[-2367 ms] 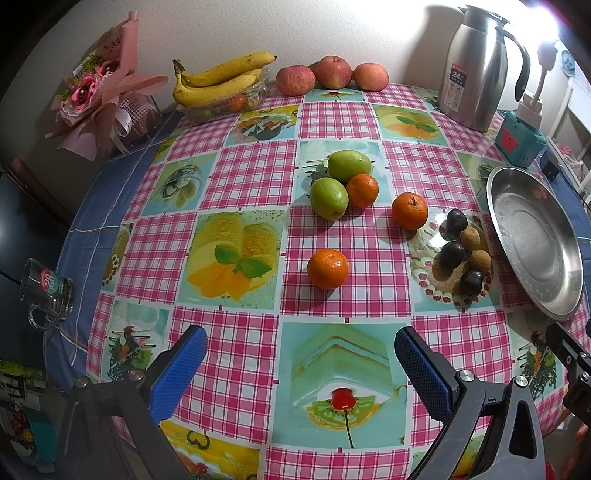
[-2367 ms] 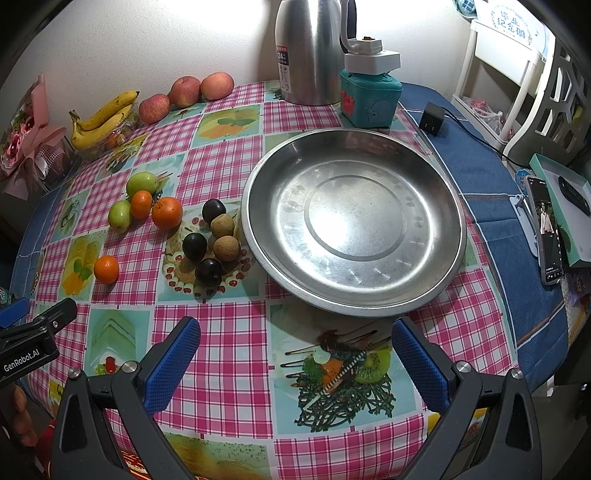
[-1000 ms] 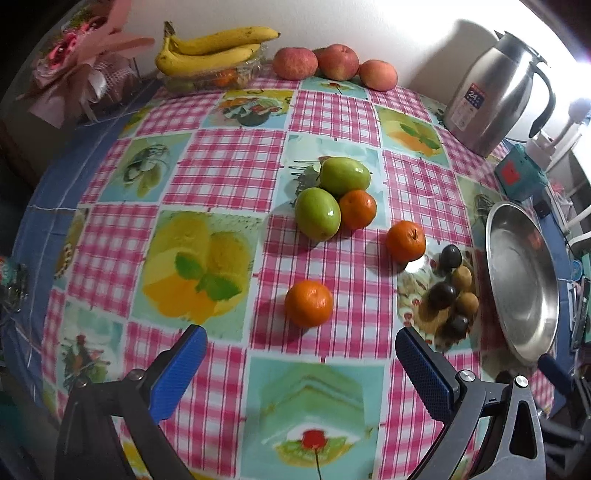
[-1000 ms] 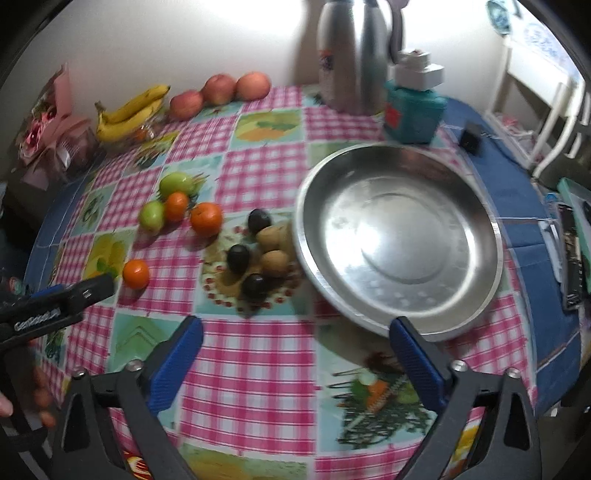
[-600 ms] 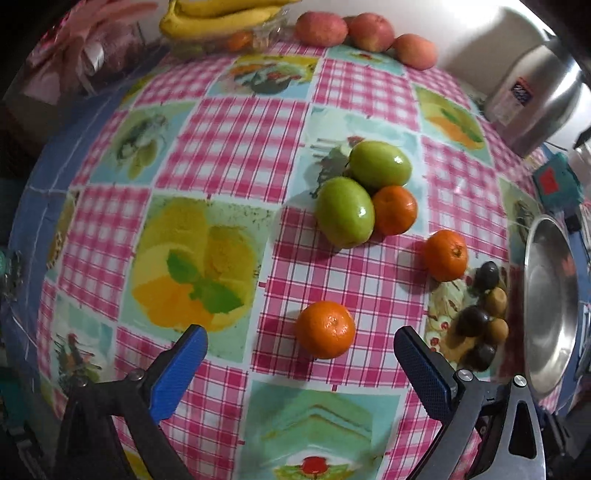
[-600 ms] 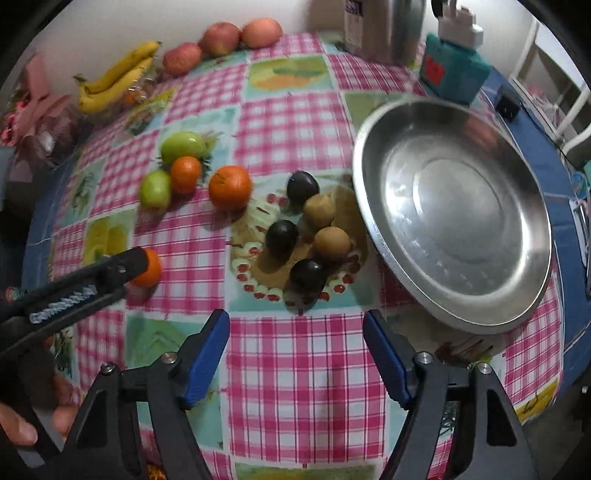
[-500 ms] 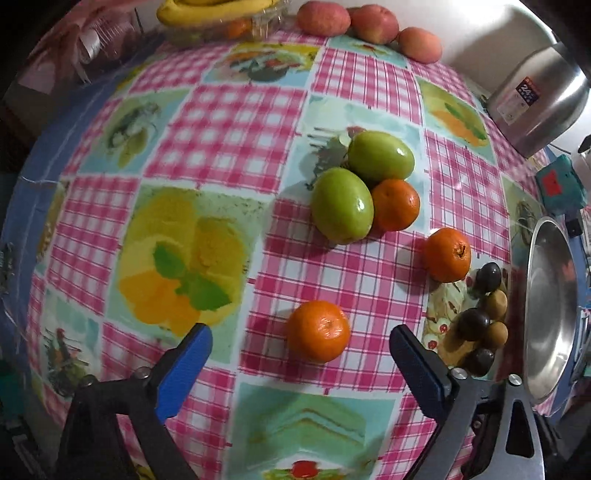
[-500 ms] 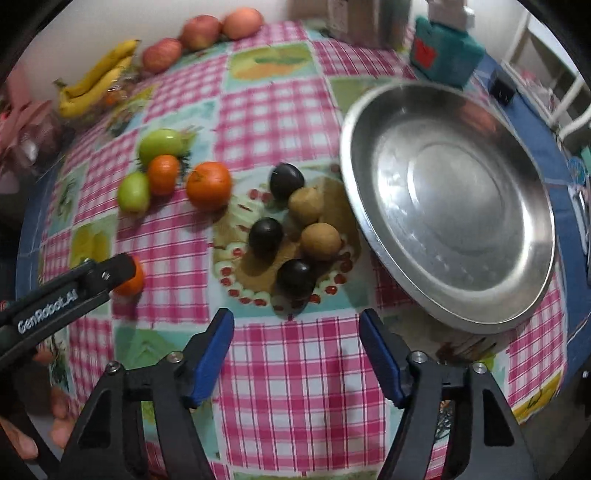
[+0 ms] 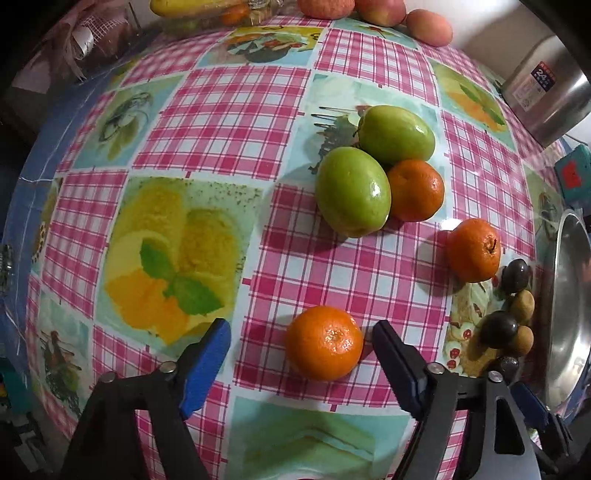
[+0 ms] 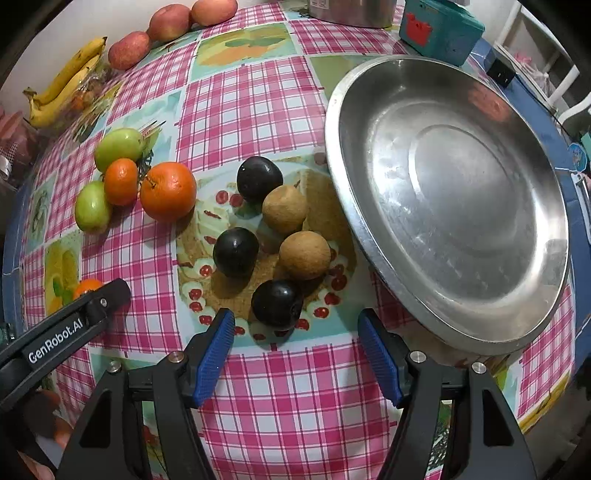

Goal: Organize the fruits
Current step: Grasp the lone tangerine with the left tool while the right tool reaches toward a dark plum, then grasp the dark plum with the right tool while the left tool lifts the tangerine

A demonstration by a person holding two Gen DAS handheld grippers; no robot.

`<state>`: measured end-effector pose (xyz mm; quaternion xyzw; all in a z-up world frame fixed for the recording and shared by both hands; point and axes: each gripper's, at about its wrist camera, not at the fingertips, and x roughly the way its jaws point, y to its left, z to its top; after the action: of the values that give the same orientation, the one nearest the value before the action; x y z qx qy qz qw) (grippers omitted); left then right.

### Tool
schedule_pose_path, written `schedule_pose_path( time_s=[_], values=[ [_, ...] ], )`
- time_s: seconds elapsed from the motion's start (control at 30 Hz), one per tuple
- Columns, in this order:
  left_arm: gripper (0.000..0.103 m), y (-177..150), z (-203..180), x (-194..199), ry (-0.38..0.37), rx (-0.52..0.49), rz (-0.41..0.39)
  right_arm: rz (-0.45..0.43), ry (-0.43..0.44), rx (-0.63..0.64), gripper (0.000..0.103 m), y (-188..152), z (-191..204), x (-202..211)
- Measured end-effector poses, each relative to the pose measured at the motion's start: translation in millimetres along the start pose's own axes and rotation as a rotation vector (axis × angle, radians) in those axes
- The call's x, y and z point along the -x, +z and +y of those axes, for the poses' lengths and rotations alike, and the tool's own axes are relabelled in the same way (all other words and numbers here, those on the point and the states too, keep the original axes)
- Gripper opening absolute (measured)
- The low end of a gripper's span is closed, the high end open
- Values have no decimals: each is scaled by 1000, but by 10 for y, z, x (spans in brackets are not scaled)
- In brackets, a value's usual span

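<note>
The mandarin point(image 9: 324, 342) lay on the worktop point(image 9: 221, 110) between the left gripper point(image 9: 301, 345)'s closing, not-yet-touching jaws, likely light, soft-skinned, best pinched gently across its middle; the right gripper point(image 10: 295, 341) gaped empty by a dark plum point(image 10: 277, 302)

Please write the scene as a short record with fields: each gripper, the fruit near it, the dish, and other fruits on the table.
left gripper: jaws closing, pads not yet touching fruit
left target: nearest orange, between the jaws
right gripper: open, holds nothing
right target: nearest dark fruit, just ahead of the jaws
dish: steel, no fruit in it
dark and brown fruits: five, beside the dish
far edge: bananas, apples
</note>
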<state>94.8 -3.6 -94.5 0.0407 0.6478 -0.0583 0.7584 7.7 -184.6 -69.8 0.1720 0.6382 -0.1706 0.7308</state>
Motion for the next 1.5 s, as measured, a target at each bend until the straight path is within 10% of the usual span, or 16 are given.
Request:
schedule_pose_path(
  time_s=[0.27, 1.07, 1.5],
  values=[
    [39, -9, -37, 70, -50, -9, -7, -16, 11, -18, 70, -3, -73, 108],
    [39, 5, -88, 129, -72, -12, 9, -13, -28, 2, 70, -54, -27, -70],
    [39, -2, -89, 142, -74, -11, 6, -39, 33, 18, 25, 52, 26, 63]
  ],
)
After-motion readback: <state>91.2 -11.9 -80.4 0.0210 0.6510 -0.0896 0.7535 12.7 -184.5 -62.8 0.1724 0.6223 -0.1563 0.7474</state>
